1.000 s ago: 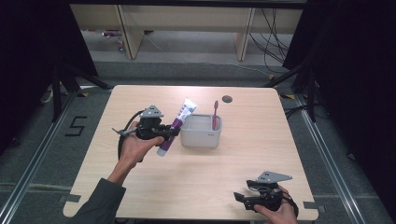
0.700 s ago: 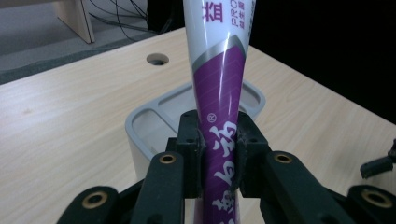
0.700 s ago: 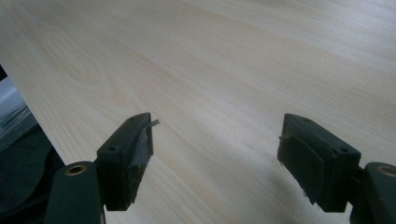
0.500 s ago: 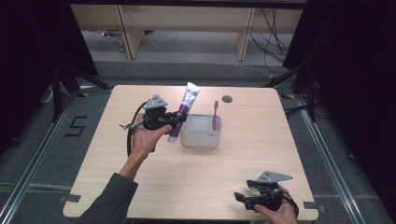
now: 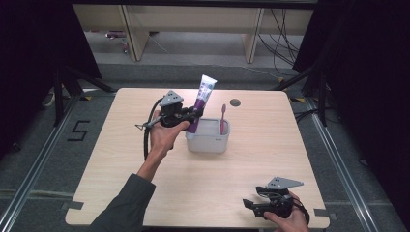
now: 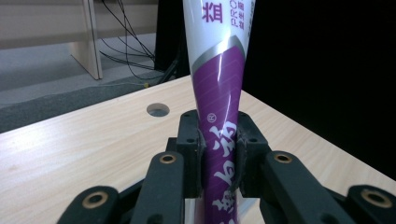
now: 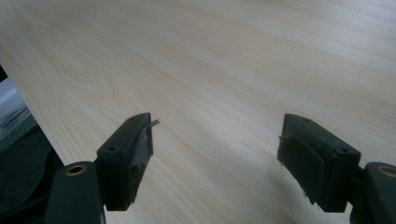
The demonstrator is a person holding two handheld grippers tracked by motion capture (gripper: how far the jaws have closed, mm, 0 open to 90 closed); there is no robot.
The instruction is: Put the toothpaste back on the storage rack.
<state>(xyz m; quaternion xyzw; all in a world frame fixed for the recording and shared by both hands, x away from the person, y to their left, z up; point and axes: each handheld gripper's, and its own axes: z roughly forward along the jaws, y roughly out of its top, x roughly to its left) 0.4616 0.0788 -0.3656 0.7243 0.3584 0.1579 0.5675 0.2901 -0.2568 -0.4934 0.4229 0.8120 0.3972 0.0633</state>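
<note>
Your left gripper (image 5: 193, 115), pinching the toothpaste tube (image 5: 203, 99), has carried it upright over the bin (image 5: 209, 141); your right gripper (image 5: 251, 205) stays spread.

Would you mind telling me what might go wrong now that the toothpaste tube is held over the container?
The left gripper pinches the toothpaste tube low on its body, so the tall upper part could swing or slip. Lowered into the grey container, it might knock the pink toothbrush or catch the rim and tip the container.

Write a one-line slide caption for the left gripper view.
Left tool clamps an upright purple-and-white toothpaste tube above the wooden table.
</note>
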